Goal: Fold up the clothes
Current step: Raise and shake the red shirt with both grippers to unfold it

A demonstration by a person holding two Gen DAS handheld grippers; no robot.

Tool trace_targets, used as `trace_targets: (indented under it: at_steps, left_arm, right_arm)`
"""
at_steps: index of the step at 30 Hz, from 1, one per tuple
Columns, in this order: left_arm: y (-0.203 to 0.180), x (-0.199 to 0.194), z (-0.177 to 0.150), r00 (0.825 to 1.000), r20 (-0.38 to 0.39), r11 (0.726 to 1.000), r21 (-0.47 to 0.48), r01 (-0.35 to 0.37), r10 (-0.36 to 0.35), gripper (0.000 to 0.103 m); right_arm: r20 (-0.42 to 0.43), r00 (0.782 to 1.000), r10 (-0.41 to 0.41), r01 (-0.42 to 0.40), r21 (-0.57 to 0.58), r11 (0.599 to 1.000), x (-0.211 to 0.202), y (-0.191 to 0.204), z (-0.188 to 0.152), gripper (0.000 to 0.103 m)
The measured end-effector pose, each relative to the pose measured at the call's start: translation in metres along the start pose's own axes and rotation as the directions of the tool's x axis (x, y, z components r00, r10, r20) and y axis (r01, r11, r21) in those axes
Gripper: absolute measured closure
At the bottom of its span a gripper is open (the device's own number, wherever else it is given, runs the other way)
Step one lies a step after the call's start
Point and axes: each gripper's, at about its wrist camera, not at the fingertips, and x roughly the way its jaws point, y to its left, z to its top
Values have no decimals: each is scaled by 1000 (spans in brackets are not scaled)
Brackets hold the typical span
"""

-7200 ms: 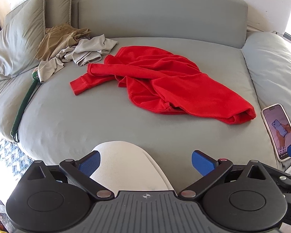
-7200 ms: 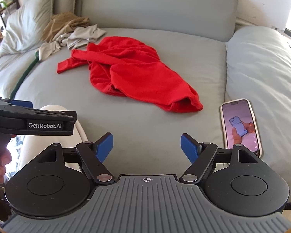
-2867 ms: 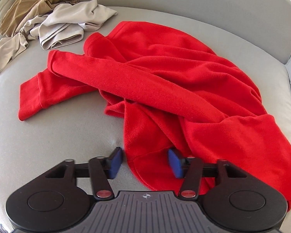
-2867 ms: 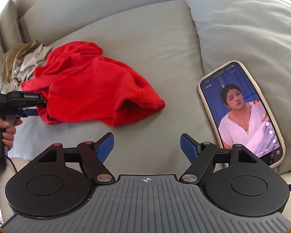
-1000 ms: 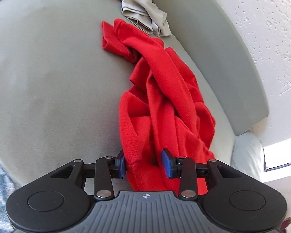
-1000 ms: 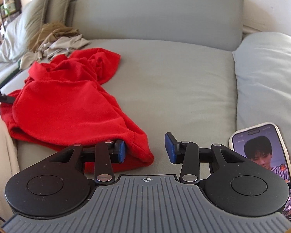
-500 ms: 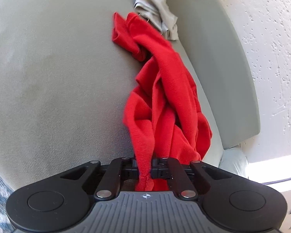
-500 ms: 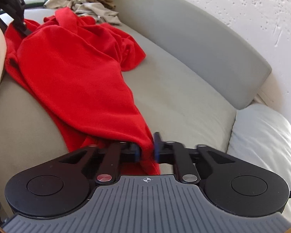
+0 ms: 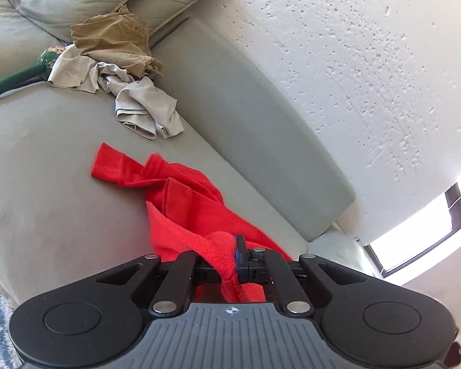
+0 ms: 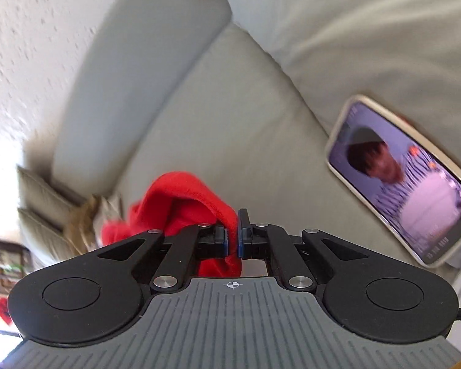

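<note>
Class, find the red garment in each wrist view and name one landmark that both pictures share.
Left wrist: the red garment runs from centre down into the shut left gripper.
Right wrist: it bunches left of centre, pinched in the shut right gripper.
Shared landmark: the tan and beige clothes pile.

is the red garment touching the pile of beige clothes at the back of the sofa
Apart. The left wrist view shows the red garment ending at a cuff, with a strip of bare grey sofa cushion between it and the beige clothes.
</note>
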Motion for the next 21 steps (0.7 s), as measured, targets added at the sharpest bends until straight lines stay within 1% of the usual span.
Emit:
trace_targets:
  at_steps: [1, 2, 4, 6, 7, 9, 10, 11, 12, 13, 14, 15, 16, 17, 18, 19, 21]
  left_arm:
    - [0, -4, -6, 1000, -2, 1000, 13, -15, 15, 100]
    - [4, -8, -9, 1000, -3, 1000, -3, -17, 17, 100]
    - [10, -16, -14, 1000, -4, 999, -33, -19, 19, 100]
    - [2, -20, -4, 1000, 23, 999, -42, -4, 5, 100]
    - [-11, -23, 9, 998, 55, 1000, -23, 17, -16, 100]
    - [-42, -33, 37, 989, 130, 998, 22, 63, -66, 100]
    - [-60, -44, 53, 978, 179, 994, 40, 102, -107, 100]
    - [-81, -60, 70, 959, 237, 987, 63, 146, -157, 100]
    - [-99, -78, 82, 933, 297, 979, 92, 182, -202, 100]
    - [-116, -96, 94, 902, 354, 969, 123, 216, -246, 100]
    - [-132, -116, 101, 860, 416, 955, 155, 251, -294, 100]
    - [-142, -135, 103, 819, 473, 945, 177, 275, -326, 100]
    - [-151, -150, 104, 792, 513, 944, 185, 273, -330, 100]
    - [-159, -165, 105, 764, 552, 943, 193, 272, -334, 100]
    - [-163, -175, 103, 751, 561, 937, 202, 284, -349, 100]
    - [-167, -185, 101, 736, 570, 931, 211, 296, -364, 100]
    - [-174, -204, 98, 707, 588, 919, 231, 319, -393, 100]
  right_arm:
    - [-50, 999, -16, 15, -14, 1000, 3, -8, -13, 98]
    - [-96, 995, -26, 23, -27, 999, 6, -14, -25, 98]
    - [-143, 989, 34, -38, -24, 999, 5, -13, -33, 98]
    - [-189, 977, 93, -98, -18, 995, 4, -12, -40, 98]
    - [-207, 970, 127, -133, -17, 991, 3, -9, -42, 98]
    - [-172, 956, 238, -252, -61, 966, -17, 29, -29, 98]
    - [-132, 940, 314, -328, -102, 939, -38, 56, -19, 98]
    - [-91, 916, 390, -399, -143, 906, -61, 82, -9, 98]
    - [-38, 882, 470, -469, -175, 866, -90, 102, -1, 98]
    - [12, 837, 547, -533, -212, 819, -119, 123, 8, 98]
    - [60, 786, 615, -584, -252, 771, -148, 141, 15, 98]
    - [109, 752, 650, -601, -292, 744, -174, 150, 16, 98]
    - [156, 712, 684, -614, -332, 716, -200, 158, 17, 98]
    - [195, 678, 709, -618, -371, 693, -225, 166, 18, 98]
    - [198, 698, 688, -588, -390, 708, -240, 170, 18, 98]
    - [202, 710, 675, -566, -407, 717, -255, 174, 17, 98]
    - [209, 655, 726, -609, -423, 671, -285, 173, 15, 98]
